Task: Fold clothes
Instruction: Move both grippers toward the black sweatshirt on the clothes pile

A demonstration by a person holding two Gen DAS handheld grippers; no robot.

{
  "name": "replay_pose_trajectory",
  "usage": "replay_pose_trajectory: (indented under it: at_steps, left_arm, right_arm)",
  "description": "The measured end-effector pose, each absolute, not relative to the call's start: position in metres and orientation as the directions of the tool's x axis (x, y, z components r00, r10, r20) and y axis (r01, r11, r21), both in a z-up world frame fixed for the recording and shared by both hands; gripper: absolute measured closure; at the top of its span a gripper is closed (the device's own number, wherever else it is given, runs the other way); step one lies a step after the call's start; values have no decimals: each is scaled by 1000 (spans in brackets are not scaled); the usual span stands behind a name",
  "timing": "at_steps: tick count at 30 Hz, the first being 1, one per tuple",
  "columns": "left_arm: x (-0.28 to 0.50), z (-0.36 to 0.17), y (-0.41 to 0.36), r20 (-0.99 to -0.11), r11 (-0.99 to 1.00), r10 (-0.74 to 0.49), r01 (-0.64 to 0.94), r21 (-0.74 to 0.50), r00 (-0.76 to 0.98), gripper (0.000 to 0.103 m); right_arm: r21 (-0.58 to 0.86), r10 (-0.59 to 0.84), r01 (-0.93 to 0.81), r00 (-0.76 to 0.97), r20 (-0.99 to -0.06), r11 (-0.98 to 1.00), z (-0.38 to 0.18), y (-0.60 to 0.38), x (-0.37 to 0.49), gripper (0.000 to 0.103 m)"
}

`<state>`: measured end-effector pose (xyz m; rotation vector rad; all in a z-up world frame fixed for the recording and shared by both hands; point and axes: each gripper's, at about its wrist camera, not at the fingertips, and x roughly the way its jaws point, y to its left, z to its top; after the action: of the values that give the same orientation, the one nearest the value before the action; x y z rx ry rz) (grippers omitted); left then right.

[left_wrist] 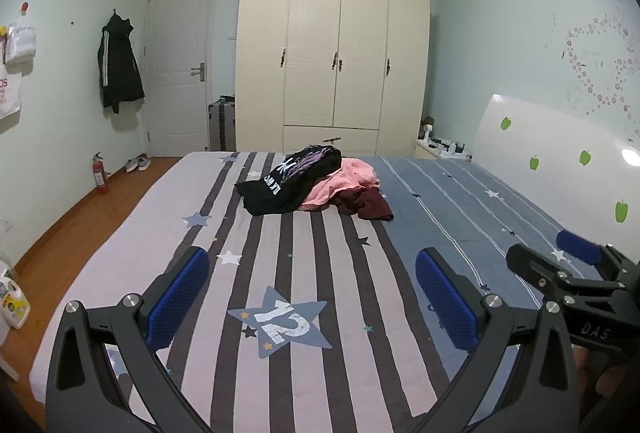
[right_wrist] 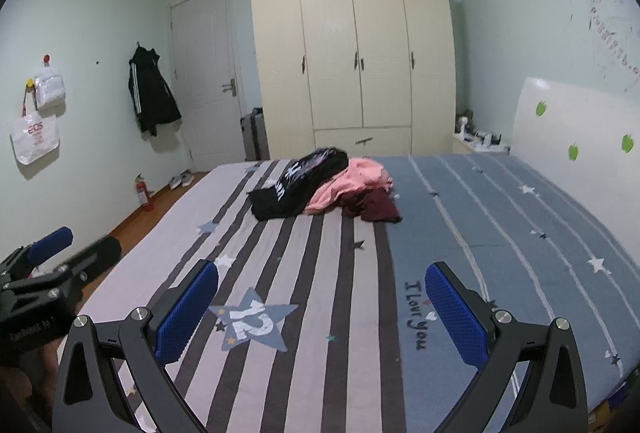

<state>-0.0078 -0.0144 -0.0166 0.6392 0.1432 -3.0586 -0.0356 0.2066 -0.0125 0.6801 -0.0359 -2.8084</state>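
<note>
A heap of unfolded clothes lies at the far middle of the bed (left_wrist: 304,373): a black garment with white lettering (left_wrist: 288,181), a pink one (left_wrist: 348,179) and a dark red one (left_wrist: 366,205). In the right wrist view they are the black garment (right_wrist: 296,181), the pink one (right_wrist: 352,179) and the dark red one (right_wrist: 372,209). My left gripper (left_wrist: 312,297) hovers open over the near striped sheet, well short of the heap. My right gripper (right_wrist: 324,307) is open too, empty. Each gripper shows at the other view's edge: the right gripper (left_wrist: 556,257), the left gripper (right_wrist: 76,243).
A cream wardrobe (left_wrist: 332,49) stands behind the bed, with a suitcase (left_wrist: 222,125) beside it. The white headboard (left_wrist: 560,149) runs along the right. A fire extinguisher (left_wrist: 100,173), shoes (left_wrist: 138,163) and a white jug (left_wrist: 14,303) sit on the wooden floor at left.
</note>
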Motion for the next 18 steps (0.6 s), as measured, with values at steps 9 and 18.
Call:
replay_pose_trajectory:
  at_steps: [9, 18]
  left_arm:
    - [-104, -138, -39, -509, -994, 14, 44, -102, -860, 1]
    - [-288, -273, -72, -555, -995, 11, 48, -90, -832, 2]
  right_arm:
    - [132, -256, 219, -818, -516, -967, -116, 203, -129, 0]
    - [98, -238, 222, -788, -568, -970, -246, 170, -309, 0]
